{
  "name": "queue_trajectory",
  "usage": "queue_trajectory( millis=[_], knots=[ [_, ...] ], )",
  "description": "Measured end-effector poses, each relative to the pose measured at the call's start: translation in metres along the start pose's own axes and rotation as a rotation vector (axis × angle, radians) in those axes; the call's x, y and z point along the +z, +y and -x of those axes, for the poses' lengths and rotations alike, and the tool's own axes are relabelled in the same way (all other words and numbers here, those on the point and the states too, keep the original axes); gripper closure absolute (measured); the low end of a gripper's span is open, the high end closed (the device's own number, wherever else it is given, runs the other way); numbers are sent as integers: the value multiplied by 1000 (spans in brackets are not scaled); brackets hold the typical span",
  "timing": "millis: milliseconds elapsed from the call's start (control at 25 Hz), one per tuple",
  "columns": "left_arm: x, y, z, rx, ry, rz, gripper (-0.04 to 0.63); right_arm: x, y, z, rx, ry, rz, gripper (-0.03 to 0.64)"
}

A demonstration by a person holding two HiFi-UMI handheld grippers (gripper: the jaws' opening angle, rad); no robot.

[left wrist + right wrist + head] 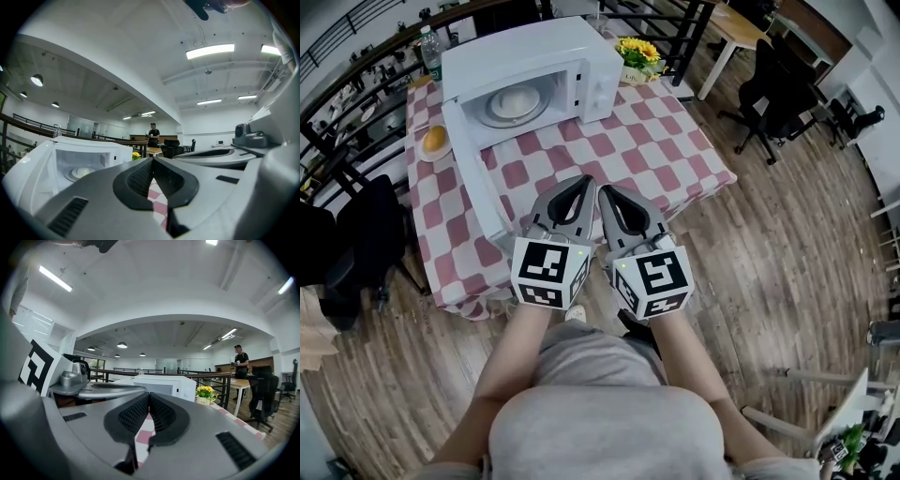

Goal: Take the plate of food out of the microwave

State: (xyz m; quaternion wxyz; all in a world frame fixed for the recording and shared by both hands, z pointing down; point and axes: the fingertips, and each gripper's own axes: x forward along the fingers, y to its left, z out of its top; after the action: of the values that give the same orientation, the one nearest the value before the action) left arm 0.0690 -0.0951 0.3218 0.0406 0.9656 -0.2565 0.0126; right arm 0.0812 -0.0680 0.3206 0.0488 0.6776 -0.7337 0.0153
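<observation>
A white microwave (546, 49) stands at the far side of a red-and-white checked table (666, 141), its door (478, 183) swung open toward me on the left. Inside it, a white plate with pale food (516, 101) rests on the turntable. My left gripper (579, 185) and right gripper (607, 192) hover side by side over the table's near part, both shut with nothing in them, short of the microwave. The left gripper view shows the microwave (70, 159) and the plate (80, 172) ahead to the left. In the right gripper view the microwave (159, 383) is straight ahead.
A small plate with an orange bun (436, 142) lies left of the microwave, a water bottle (430, 49) behind it. A pot of yellow flowers (639, 56) stands at the right. Black chairs (356, 234) flank the table, and a person (153, 133) stands far off.
</observation>
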Motion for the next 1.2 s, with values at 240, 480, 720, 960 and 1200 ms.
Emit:
queue_trajectory(
  millis=[240, 480, 720, 960, 1200],
  knots=[
    [3, 17, -20, 22, -9, 8, 594, -3, -10, -21, 14, 5, -3, 592],
    [0, 27, -32, 40, 4, 15, 594, -5, -20, -34, 15, 7, -16, 592],
    [-6, 37, -47, 79, 2, 79, 594, -12, -29, -41, 37, 30, -1, 592],
    [-5, 49, -68, 130, -11, 91, 594, -15, -46, -58, 73, 48, 9, 592],
    [-10, 69, -87, 197, -12, 102, 594, -18, -55, -89, 141, 52, 15, 592]
  ],
)
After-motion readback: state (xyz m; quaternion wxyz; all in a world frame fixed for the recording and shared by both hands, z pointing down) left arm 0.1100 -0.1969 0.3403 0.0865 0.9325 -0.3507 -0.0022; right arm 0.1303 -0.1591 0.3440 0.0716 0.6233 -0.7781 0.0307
